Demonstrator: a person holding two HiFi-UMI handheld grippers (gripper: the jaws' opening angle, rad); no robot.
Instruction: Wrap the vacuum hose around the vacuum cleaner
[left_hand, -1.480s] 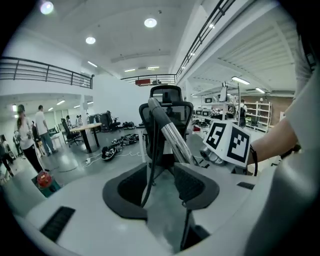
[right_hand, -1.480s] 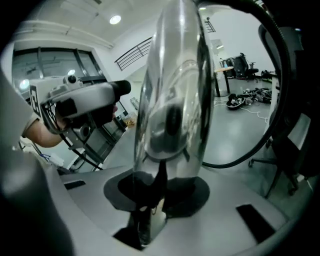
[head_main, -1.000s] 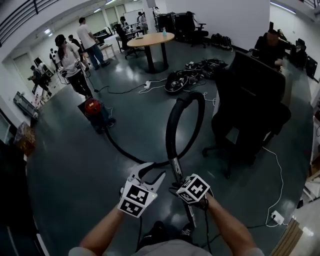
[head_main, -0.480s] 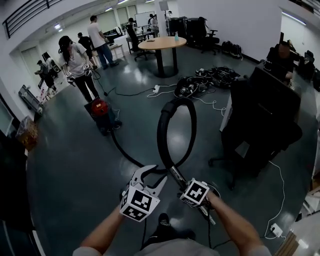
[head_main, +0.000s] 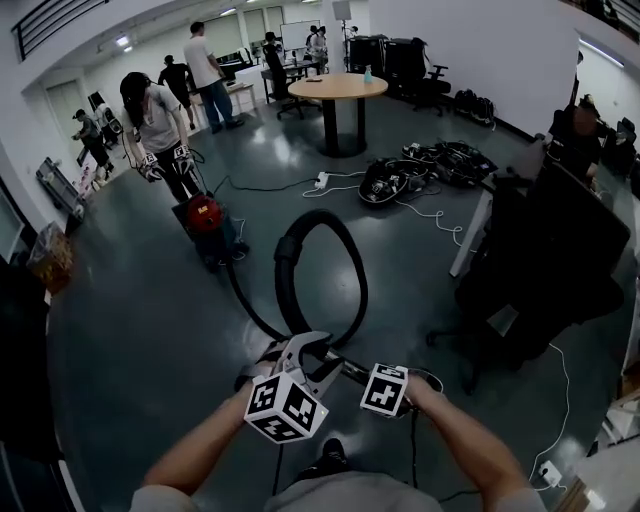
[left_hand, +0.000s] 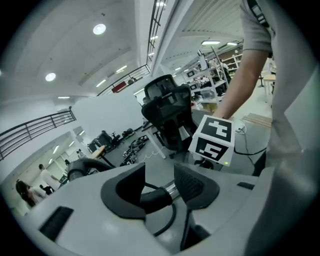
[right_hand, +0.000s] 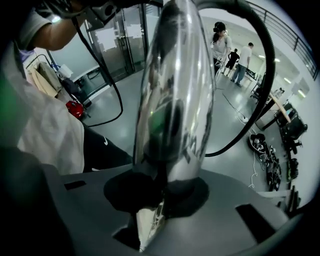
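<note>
Head view: the hose (head_main: 312, 217) loops ahead of both jaws, with the vacuum cleaner (head_main: 205, 218) well beyond.

Left gripper (left_hand: 160, 182) view: jaws half apart, hose crossing their gap, seemingly unpinched.

Right gripper (right_hand: 160, 195) view: jaws clamp the chrome tube (right_hand: 172, 100).

Probably the gathering stage; next, approach and coil.

Both bare forearms reach up from the bottom edge of the head view, the left forearm (head_main: 200, 452) from lower left and the right forearm (head_main: 472, 448) from lower right, and they converge near the lower centre. The left gripper (head_main: 303, 352) points up the frame, its jaws apart with the hose (left_hand: 152, 196) lying across the gap at their base. Just to its right, the right gripper (right_hand: 160, 196) is clamped on the chrome tube (right_hand: 172, 100).
</note>
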